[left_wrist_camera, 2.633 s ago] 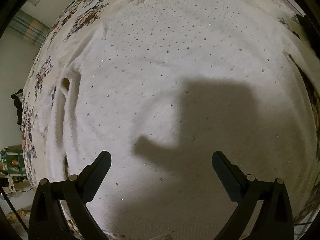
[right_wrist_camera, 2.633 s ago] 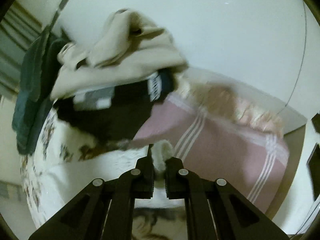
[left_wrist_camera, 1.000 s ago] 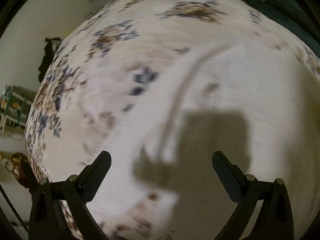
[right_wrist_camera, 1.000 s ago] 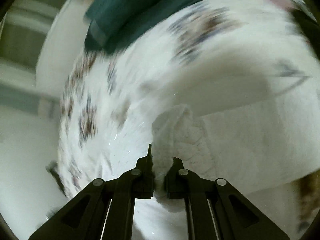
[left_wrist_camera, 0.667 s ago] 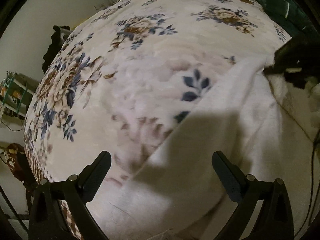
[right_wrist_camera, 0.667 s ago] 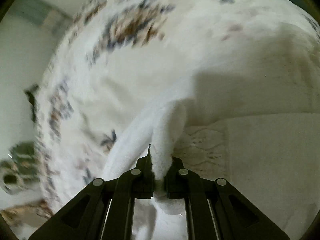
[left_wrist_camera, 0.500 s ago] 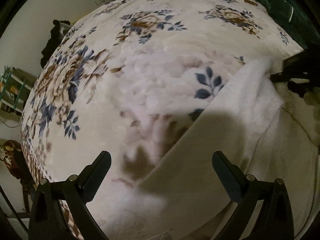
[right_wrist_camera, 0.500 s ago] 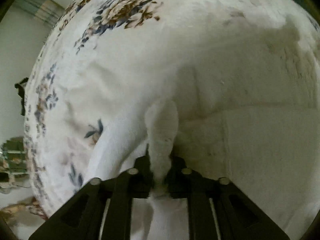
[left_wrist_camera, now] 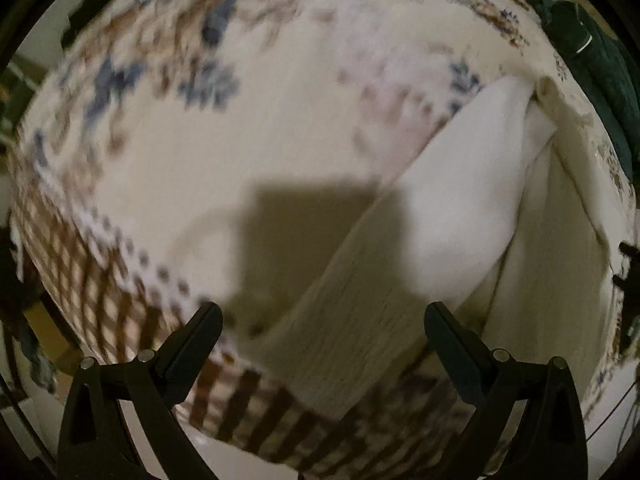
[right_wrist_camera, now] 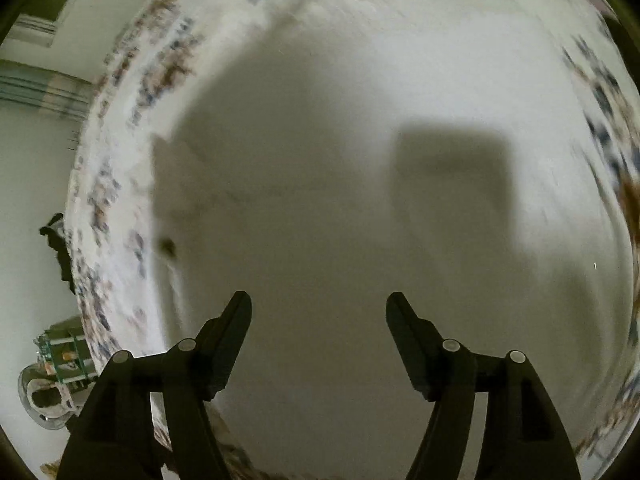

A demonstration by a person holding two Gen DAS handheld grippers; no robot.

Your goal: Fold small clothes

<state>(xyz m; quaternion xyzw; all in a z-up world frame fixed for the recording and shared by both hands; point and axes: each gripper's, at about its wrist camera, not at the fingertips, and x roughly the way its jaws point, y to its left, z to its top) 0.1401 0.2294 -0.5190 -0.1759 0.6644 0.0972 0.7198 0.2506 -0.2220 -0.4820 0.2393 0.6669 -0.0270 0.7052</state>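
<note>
A white knitted garment (left_wrist_camera: 460, 216) lies on the floral bed cover (left_wrist_camera: 248, 128); its folded sleeve runs from upper right down to the bed's near edge. My left gripper (left_wrist_camera: 320, 320) is open and empty, hovering over the sleeve's lower end. In the right wrist view the garment (right_wrist_camera: 360, 200) fills most of the frame, flat and shadowed. My right gripper (right_wrist_camera: 318, 308) is open and empty just above it.
A dark green cloth (left_wrist_camera: 592, 48) lies at the bed's far right. The bed's checked border (left_wrist_camera: 120, 312) marks the near edge. A green shelf (right_wrist_camera: 64, 352) and a dark item (right_wrist_camera: 56, 240) stand beyond the bed on the left.
My right gripper has let go of the sleeve and opened. My left gripper has shifted toward the bed's near edge, over the sleeve's end.
</note>
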